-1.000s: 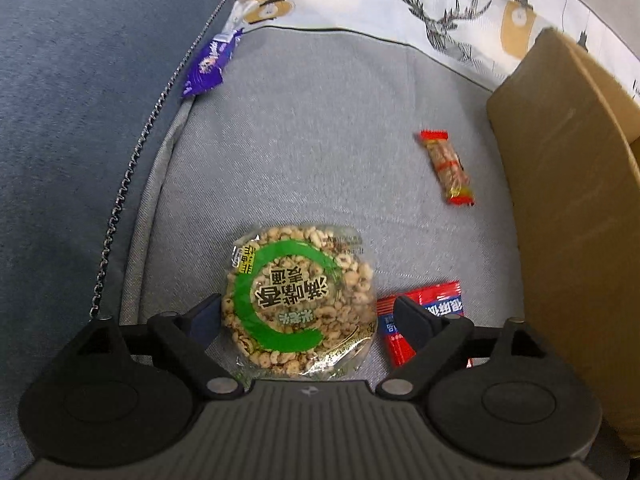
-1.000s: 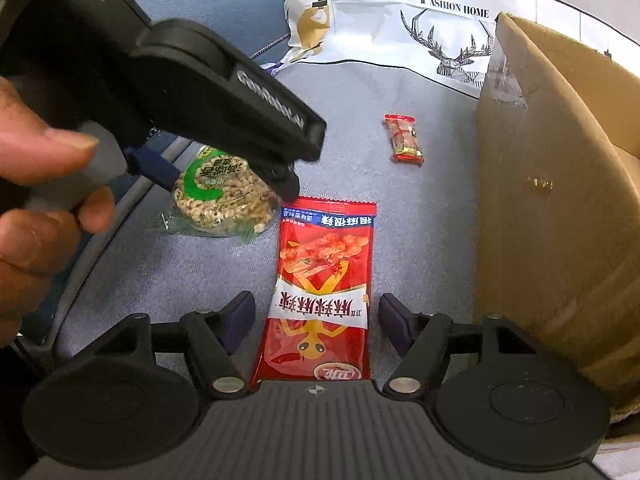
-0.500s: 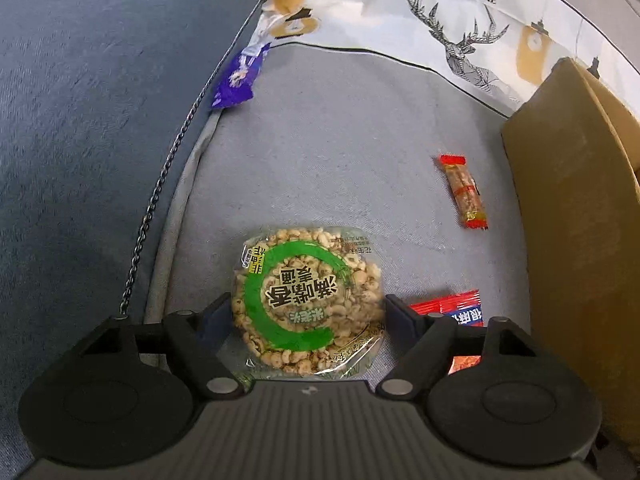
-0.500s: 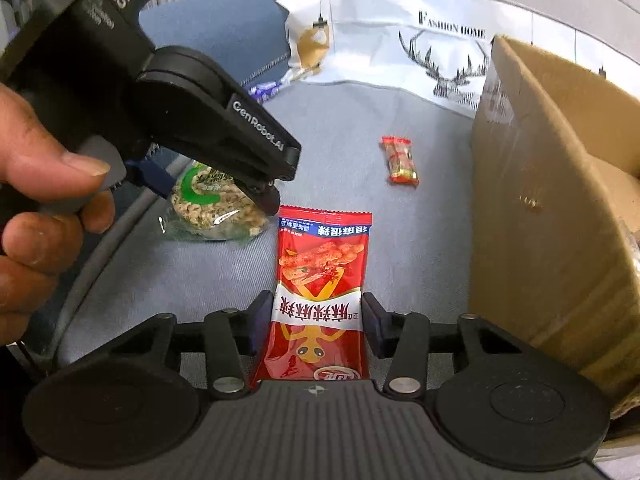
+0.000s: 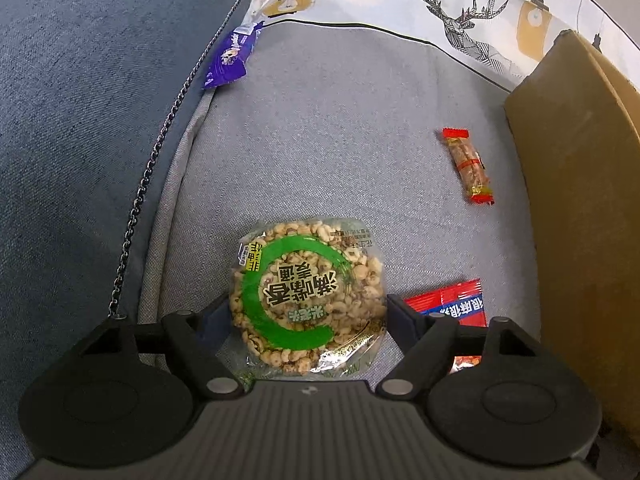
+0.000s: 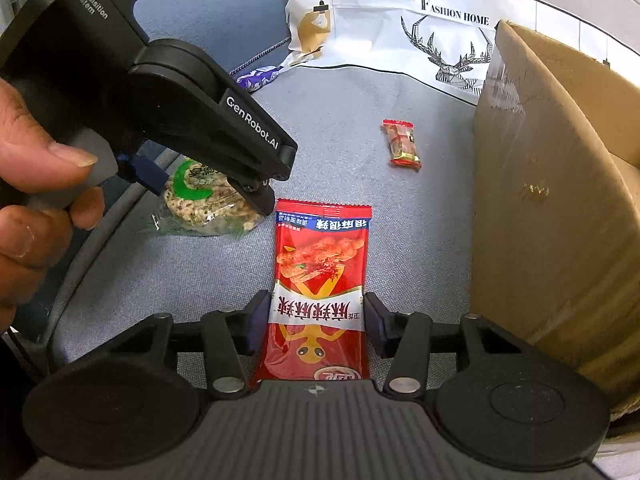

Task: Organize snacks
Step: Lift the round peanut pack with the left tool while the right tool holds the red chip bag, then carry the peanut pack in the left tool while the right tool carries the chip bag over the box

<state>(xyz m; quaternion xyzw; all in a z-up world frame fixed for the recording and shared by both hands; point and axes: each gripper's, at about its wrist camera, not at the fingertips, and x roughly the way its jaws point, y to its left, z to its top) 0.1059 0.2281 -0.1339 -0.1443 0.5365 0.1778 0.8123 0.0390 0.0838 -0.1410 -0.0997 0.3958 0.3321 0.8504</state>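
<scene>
A round puffed-grain cake pack (image 5: 304,292) with a green ring label lies on the grey sofa seat (image 5: 340,128). My left gripper (image 5: 306,306) is shut on it, a pad against each side. The right wrist view shows that gripper (image 6: 204,188) tilted down over the cake (image 6: 208,204), held by a hand (image 6: 36,184). A red spicy-strip packet (image 6: 320,256) lies lengthwise between the pads of my right gripper (image 6: 318,312). Those pads touch both its edges while the jaws are opening slightly. The packet's corner (image 5: 452,300) shows in the left wrist view.
An open cardboard box (image 6: 552,200) stands along the right. A small red-ended snack bar (image 5: 470,168) lies near it. A purple packet (image 5: 230,58) rests by the blue armrest (image 5: 80,120) and its metal chain (image 5: 160,148). A deer-print cushion (image 6: 440,40) leans at the back.
The left jaws closed in from wide apart onto the round cake. The right jaws closed from clear of the red packet onto its edges. Neither pack has shifted on the seat.
</scene>
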